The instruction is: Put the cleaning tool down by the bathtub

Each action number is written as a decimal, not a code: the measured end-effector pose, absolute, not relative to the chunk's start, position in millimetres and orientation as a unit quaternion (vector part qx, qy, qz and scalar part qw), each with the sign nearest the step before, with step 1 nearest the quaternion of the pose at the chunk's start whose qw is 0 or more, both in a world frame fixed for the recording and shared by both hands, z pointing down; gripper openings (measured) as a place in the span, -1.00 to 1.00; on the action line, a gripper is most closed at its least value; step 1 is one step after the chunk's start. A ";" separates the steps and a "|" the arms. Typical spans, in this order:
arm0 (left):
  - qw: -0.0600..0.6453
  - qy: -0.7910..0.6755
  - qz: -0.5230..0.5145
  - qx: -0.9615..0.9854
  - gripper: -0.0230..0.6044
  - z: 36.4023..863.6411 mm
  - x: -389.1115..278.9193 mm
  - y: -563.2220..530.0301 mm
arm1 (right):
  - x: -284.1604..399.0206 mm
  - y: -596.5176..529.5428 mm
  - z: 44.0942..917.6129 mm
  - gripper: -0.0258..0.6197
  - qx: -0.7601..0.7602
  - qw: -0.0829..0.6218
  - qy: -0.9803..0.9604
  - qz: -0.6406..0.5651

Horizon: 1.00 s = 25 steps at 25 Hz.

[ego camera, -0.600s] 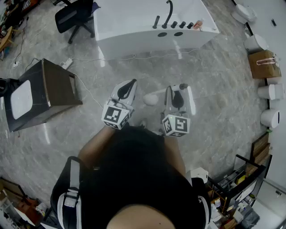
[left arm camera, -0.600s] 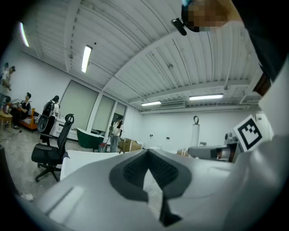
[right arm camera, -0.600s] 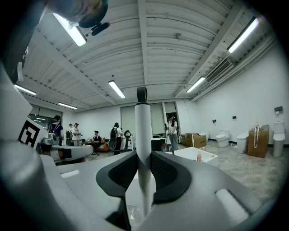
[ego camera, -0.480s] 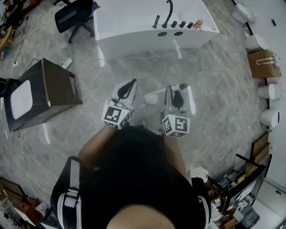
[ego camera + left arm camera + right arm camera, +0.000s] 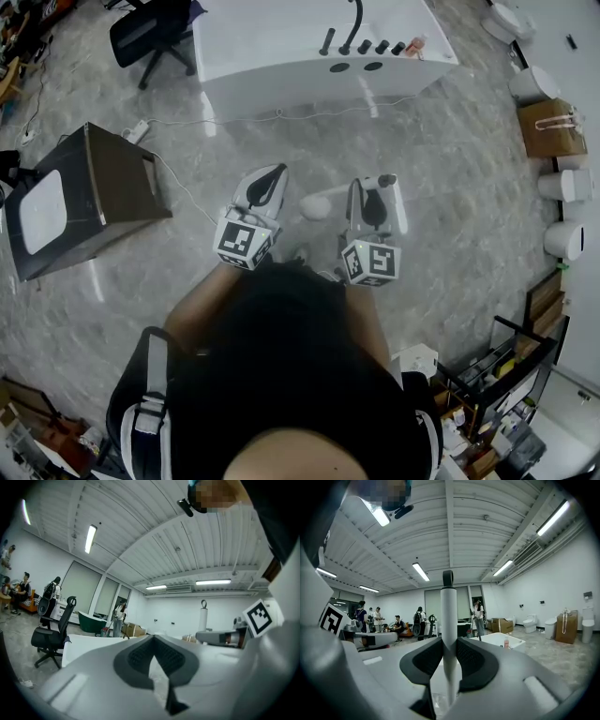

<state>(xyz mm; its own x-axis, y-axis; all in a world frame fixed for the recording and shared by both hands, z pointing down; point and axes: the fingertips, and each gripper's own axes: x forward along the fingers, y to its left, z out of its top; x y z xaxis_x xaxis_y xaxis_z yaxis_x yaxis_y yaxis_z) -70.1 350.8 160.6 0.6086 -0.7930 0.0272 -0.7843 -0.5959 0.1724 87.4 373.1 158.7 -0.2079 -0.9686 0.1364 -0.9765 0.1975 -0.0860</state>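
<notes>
Right gripper (image 5: 449, 652) clamped on cleaning tool (image 5: 448, 604), shaft upright for carrying; bathtub (image 5: 494, 640) ahead-right, well apart; left gripper (image 5: 153, 643) closed, empty

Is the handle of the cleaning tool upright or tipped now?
Upright: in the right gripper view the white handle rises straight between the pads of the right gripper, clamped on both sides.

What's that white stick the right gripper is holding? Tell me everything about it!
It is the cleaning tool: a smooth, pale, plastic-looking pole with a small dark loop on top. It stands upright, pinched between the right gripper's dark ribbed fingers, which press on its sides. In the head view, what seems to be its rounded white end hangs lower, over the floor. Nothing else touches it.
</notes>
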 end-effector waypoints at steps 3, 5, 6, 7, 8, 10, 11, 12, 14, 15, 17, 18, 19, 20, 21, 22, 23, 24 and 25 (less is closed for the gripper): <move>0.081 -0.438 -0.026 0.895 -0.90 159.9 -78.4 349.9 | 81.7 372.8 155.7 -0.63 0.632 0.022 -0.771 0.076; 0.081 -0.435 -0.026 0.896 -0.90 160.8 -85.5 347.6 | 76.8 370.6 156.1 -0.63 0.637 0.023 -0.767 0.076; 0.083 -0.433 -0.026 0.897 -0.90 161.9 -89.4 345.9 | 74.2 369.2 156.7 -0.63 0.639 0.024 -0.765 0.076; 0.084 -0.430 -0.026 0.898 -0.90 162.8 -93.3 344.3 | 71.4 368.0 157.2 -0.63 0.642 0.024 -0.762 0.075; 0.085 -0.427 -0.026 0.900 -0.90 163.3 -97.3 343.0 | 68.7 367.0 157.1 -0.63 0.645 0.025 -0.760 0.075; 0.086 -0.422 -0.026 0.902 -0.90 162.8 -105.3 341.4 | 63.4 365.3 156.3 -0.63 0.650 0.025 -0.756 0.074; 0.086 -0.419 -0.026 0.903 -0.90 162.7 -109.1 340.5 | 60.9 363.9 156.5 -0.63 0.652 0.024 -0.754 0.074; 0.085 -0.417 -0.026 0.905 -0.90 163.1 -112.8 339.1 | 58.4 361.8 157.2 -0.63 0.654 0.024 -0.752 0.074; 0.084 -0.413 -0.025 0.906 -0.90 166.0 -120.4 334.4 | 52.9 356.5 159.3 -0.63 0.658 0.023 -0.749 0.073; 0.084 -0.413 -0.024 0.907 -0.90 168.2 -123.9 331.9 | 49.9 354.2 160.1 -0.63 0.660 0.022 -0.748 0.072; 0.088 -0.412 -0.022 0.907 -0.90 172.7 -129.1 328.7 | 44.6 351.7 160.4 -0.63 0.661 0.024 -0.747 0.069; 0.090 -0.412 -0.021 0.907 -0.90 173.8 -131.0 327.7 | 42.4 350.8 160.1 -0.63 0.662 0.024 -0.746 0.067; 0.091 -0.411 -0.021 0.907 -0.90 174.2 -132.2 326.4 | 41.0 349.3 159.8 -0.63 0.662 0.025 -0.746 0.067; 0.092 -0.411 -0.021 0.907 -0.90 174.2 -132.7 324.6 | 40.3 347.2 159.7 -0.63 0.662 0.025 -0.746 0.067; 0.092 -0.411 -0.020 0.907 -0.90 174.3 -132.7 322.2 | 40.3 344.4 159.8 -0.63 0.663 0.025 -0.746 0.067; 0.092 -0.410 -0.020 0.907 -0.90 174.7 -132.1 319.5 | 40.8 341.3 160.2 -0.63 0.663 0.024 -0.745 0.067; 0.093 -0.410 -0.020 0.907 -0.90 175.1 -131.2 316.6 | 41.5 338.1 160.7 -0.63 0.663 0.023 -0.745 0.068; 0.093 -0.409 -0.021 0.907 -0.90 175.4 -130.2 313.8 | 42.4 334.9 161.2 -0.63 0.662 0.023 -0.746 0.068; 0.093 -0.410 -0.021 0.907 -0.90 175.8 -129.2 311.0 | 43.3 331.7 161.7 -0.63 0.662 0.022 -0.746 0.067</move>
<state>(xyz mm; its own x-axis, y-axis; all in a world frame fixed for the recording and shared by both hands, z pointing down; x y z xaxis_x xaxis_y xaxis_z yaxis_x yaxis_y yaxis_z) -129.2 311.0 175.8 0.6632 -0.7474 0.0384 -0.7397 -0.6468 0.1857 43.3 331.7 161.7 -0.1227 -0.9849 0.1225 -0.9909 0.1146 -0.0709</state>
